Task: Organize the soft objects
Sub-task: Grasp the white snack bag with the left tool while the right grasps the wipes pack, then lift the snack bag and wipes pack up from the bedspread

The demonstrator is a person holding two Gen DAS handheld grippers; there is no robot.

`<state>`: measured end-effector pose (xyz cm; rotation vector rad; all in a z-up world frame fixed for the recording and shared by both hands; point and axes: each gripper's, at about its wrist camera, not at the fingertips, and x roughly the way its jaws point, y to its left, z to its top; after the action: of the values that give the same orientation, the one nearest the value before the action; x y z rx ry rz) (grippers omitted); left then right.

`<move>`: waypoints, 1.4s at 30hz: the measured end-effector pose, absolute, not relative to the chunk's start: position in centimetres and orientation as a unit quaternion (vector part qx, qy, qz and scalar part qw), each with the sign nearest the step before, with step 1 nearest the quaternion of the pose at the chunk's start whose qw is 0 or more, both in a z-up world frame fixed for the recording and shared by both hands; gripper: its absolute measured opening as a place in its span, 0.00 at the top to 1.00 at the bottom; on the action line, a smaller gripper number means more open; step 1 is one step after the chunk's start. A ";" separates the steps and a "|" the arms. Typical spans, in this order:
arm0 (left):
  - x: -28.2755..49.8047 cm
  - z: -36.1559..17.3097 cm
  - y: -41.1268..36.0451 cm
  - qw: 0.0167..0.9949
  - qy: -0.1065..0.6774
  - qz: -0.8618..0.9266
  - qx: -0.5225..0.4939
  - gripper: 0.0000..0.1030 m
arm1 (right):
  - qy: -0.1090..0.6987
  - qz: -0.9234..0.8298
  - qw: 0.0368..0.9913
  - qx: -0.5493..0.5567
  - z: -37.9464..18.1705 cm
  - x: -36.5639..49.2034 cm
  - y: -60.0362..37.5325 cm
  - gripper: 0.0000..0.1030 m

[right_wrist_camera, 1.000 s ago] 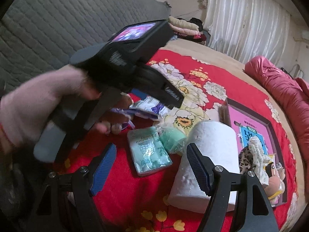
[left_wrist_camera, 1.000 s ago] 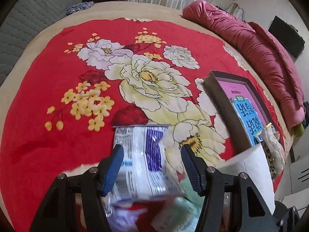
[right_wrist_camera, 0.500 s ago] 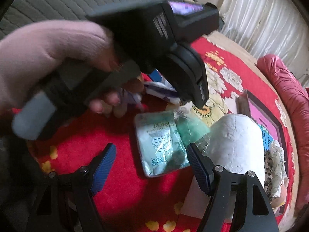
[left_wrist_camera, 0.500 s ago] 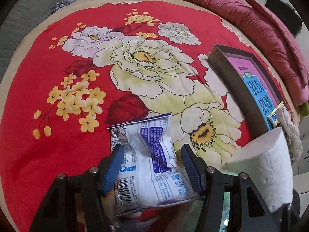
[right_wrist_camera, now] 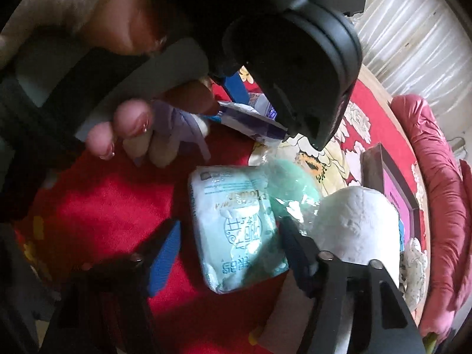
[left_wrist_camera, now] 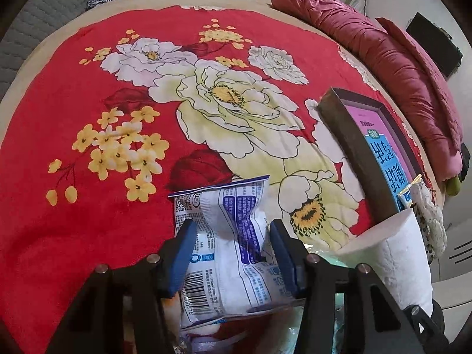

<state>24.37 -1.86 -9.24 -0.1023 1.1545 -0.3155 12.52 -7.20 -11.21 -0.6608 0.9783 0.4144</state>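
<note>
Closing since a second ago, both jaws are narrower: the left gripper (left_wrist_camera: 233, 253) straddles the white packet (left_wrist_camera: 227, 244), the right gripper (right_wrist_camera: 227, 250) the green packet (right_wrist_camera: 236, 227), neither pinched yet; two pickups seem imminent, box (left_wrist_camera: 354, 147) at three o'clock.

From the left gripper (left_wrist_camera: 231, 253), the red blanket (left_wrist_camera: 88, 221) lies bare from nine through twelve o'clock, while a dark tray (left_wrist_camera: 348, 147) at two and a white roll (left_wrist_camera: 395, 253) at three block the right side. Around the right gripper (right_wrist_camera: 230, 253), bare blanket opens only at nine; the roll crowds two o'clock just beside the right finger, and the left gripper's body, with the hand (right_wrist_camera: 129, 129) holding it, hangs across eleven to one.
</note>
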 end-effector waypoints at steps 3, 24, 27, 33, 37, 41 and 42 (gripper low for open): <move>24.3 -9.0 -2.0 0.828 0.537 -0.153 -0.047 0.60 | 0.454 0.206 0.816 -0.294 -10.7 12.7 -7.8 0.50; 24.0 -8.8 -1.1 0.824 0.522 -0.193 -0.107 0.78 | 0.486 0.275 0.804 -0.204 -11.8 12.2 -7.5 0.46; 23.9 -9.0 -1.6 0.828 0.520 -0.186 -0.094 0.78 | 0.488 0.275 0.806 -0.194 -12.1 12.3 -7.7 0.47; 23.7 -9.2 -2.8 0.835 0.515 -0.186 -0.060 0.62 | 0.489 0.276 0.811 -0.165 -11.3 12.4 -8.7 0.55; 23.3 -9.2 -3.8 0.840 0.513 -0.178 -0.023 0.41 | 0.485 0.284 0.810 -0.169 -10.6 11.4 -8.9 0.55; 22.9 -9.8 -4.8 0.842 0.518 -0.148 0.041 0.40 | 0.484 0.284 0.809 -0.177 -10.1 10.9 -9.4 0.57; 22.9 -9.8 -5.1 0.841 0.519 -0.146 0.053 0.40 | 0.484 0.284 0.808 -0.181 -9.9 10.6 -9.5 0.57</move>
<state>22.87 -5.12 -9.85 0.1122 1.0959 -0.3092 10.63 -9.52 -9.89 -0.3876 1.0344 0.6078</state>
